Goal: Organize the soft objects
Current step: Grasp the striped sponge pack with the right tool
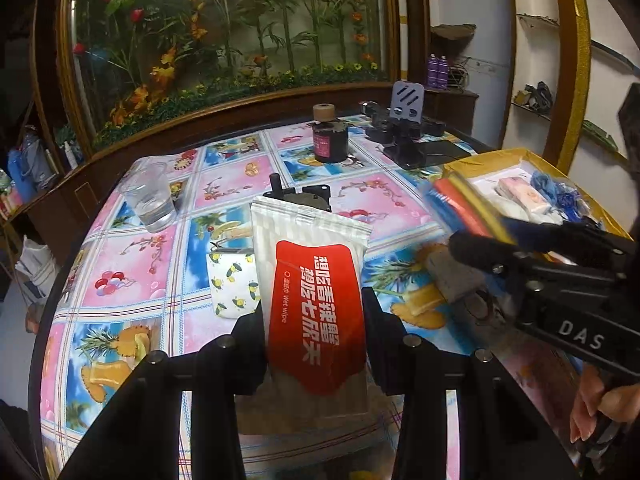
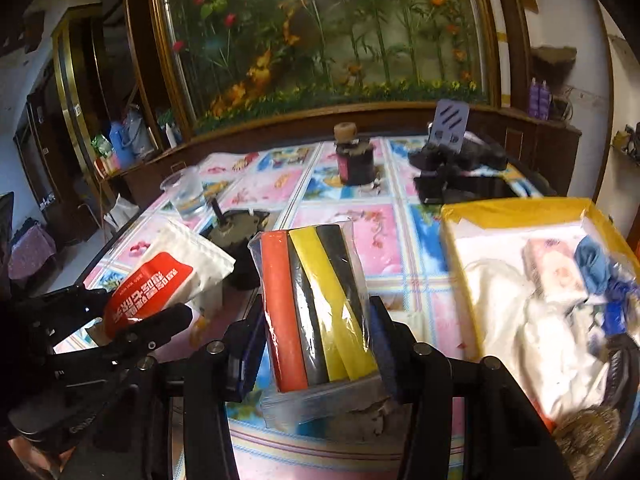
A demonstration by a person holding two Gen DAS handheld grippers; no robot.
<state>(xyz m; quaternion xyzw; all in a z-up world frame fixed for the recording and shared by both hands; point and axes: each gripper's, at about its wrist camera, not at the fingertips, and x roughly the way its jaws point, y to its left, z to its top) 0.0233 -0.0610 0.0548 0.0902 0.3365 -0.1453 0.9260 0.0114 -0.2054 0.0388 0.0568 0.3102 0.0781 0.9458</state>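
A white wet-wipe pack (image 1: pixel 316 300) with a red label stands between the fingers of my left gripper (image 1: pixel 314 312), which is shut on it above the tablecloth. The right wrist view shows that pack (image 2: pixel 168 272) at the left, in the left gripper (image 2: pixel 132 308). My right gripper (image 2: pixel 316 328) is shut on a clear plastic bag of orange, yellow and black strips (image 2: pixel 316 304). From the left wrist view, the right gripper (image 1: pixel 492 240) and its bag (image 1: pixel 452 200) are blurred beside a yellow box (image 2: pixel 516 210). That box holds white cloth (image 2: pixel 520 320), a pink tissue pack (image 2: pixel 554 270) and a blue item (image 2: pixel 596 264).
On the floral tablecloth stand a glass of water (image 1: pixel 150 200), a dark jar (image 1: pixel 330 140), a black phone stand (image 1: pixel 406 120) and a lemon-print pouch (image 1: pixel 234 284). A grey block (image 1: pixel 452 280) lies under the right gripper. A hand (image 1: pixel 596 408) is at the lower right.
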